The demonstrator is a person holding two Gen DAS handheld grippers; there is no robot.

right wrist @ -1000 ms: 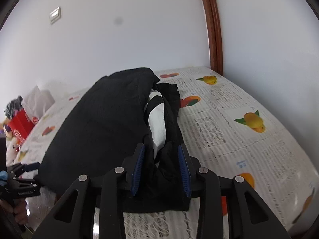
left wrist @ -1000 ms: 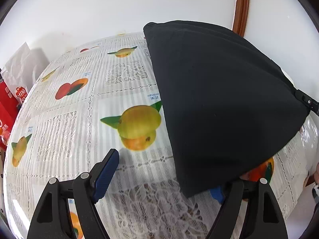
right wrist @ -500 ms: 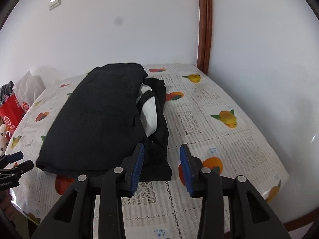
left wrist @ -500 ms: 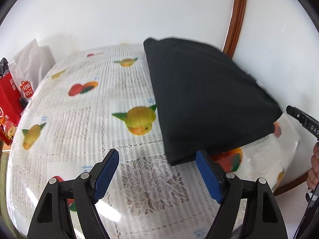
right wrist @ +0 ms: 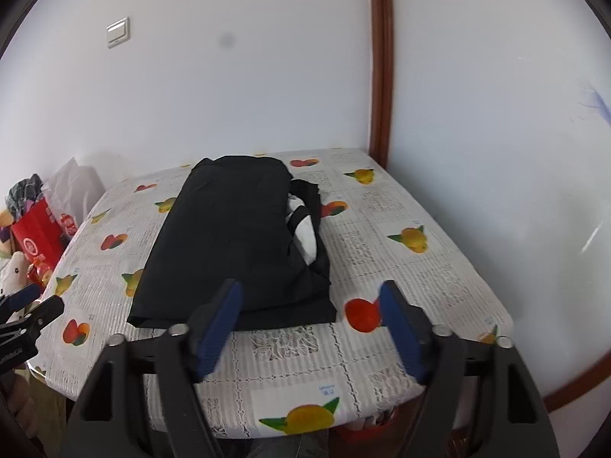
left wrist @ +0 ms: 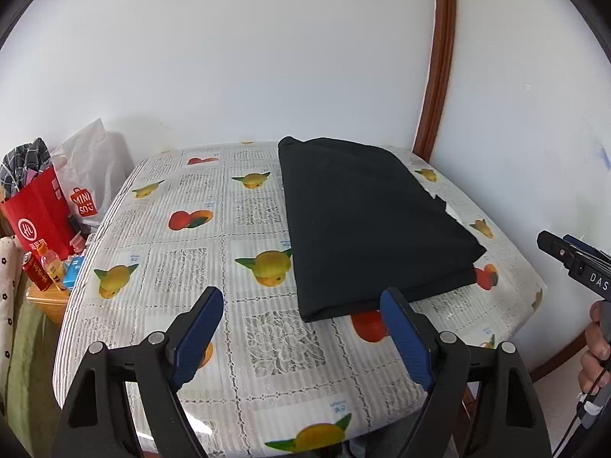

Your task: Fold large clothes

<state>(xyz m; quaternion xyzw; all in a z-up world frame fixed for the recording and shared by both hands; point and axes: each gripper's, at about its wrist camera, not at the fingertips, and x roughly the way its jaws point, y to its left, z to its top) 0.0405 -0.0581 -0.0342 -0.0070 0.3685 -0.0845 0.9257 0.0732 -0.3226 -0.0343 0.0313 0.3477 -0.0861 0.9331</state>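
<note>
Hiding white lining (right wrist: 305,236) — black garment (right wrist: 233,236)

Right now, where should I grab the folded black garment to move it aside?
Grip the black garment at its near edge, where the stacked layers end above the tablecloth, coming in low from the table's front. Avoid the loose, bunched right side; it would likely unfold.

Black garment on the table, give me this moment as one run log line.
black garment: folded, lying on table | left gripper: open, empty | right gripper: jaws just opened, empty
</note>
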